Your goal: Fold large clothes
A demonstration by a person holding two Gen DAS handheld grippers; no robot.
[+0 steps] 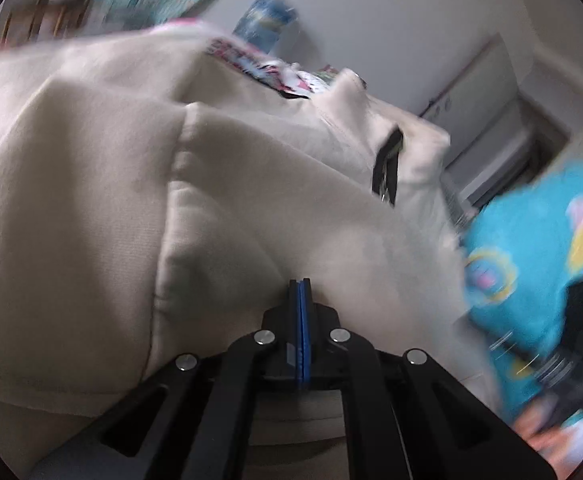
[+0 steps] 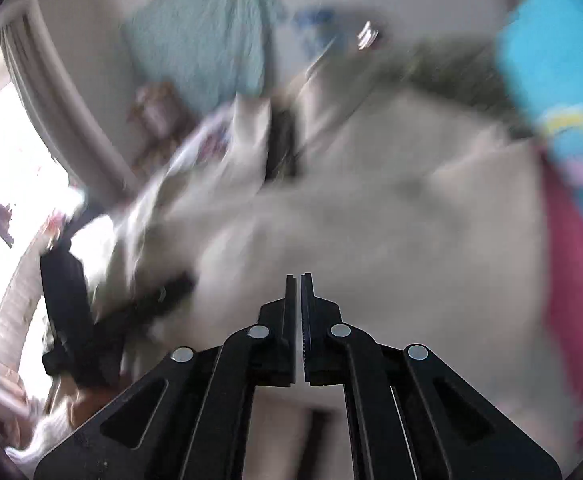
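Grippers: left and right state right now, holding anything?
Left gripper: shut; tips at the cream garment, a pinch of cloth cannot be told.
Right gripper: shut but for a thin slit, nothing between the fingers.

A bright blue blanket (image 1: 531, 248) with yellow and pink cartoon patches lies at the right edge. A pale teal cloth (image 2: 211, 48) hangs on the white wall (image 1: 391, 8), a blue poster (image 1: 267, 20) beside it. Bright window (image 2: 7, 168) at left, all blurred
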